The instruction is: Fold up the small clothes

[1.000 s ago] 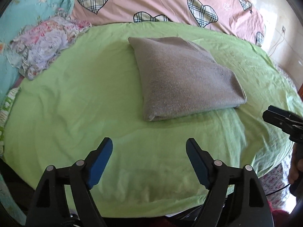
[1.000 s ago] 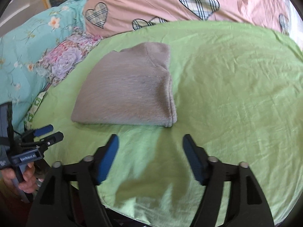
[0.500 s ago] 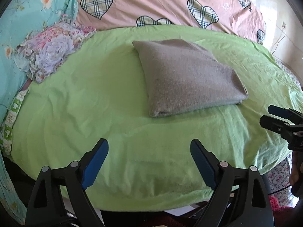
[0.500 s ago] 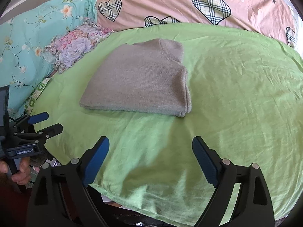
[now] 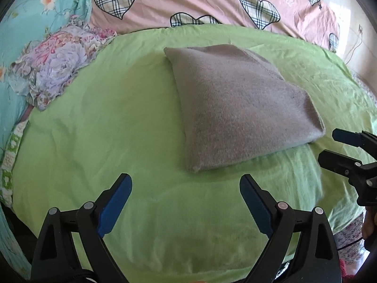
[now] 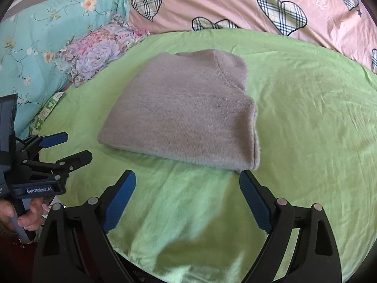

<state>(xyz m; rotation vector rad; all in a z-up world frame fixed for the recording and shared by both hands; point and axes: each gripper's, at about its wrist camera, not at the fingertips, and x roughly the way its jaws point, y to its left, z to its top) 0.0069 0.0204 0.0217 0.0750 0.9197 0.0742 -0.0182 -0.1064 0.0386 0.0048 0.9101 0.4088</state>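
A folded grey sweater lies flat in the middle of the green bedsheet, while the left gripper and right gripper hover before it, both spread wide and empty.

Both wrist views over sweater

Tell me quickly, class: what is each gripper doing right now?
Left gripper: jaws open, holding nothing, short of the sweater.
Right gripper: jaws open, holding nothing, by the sweater's near edge.
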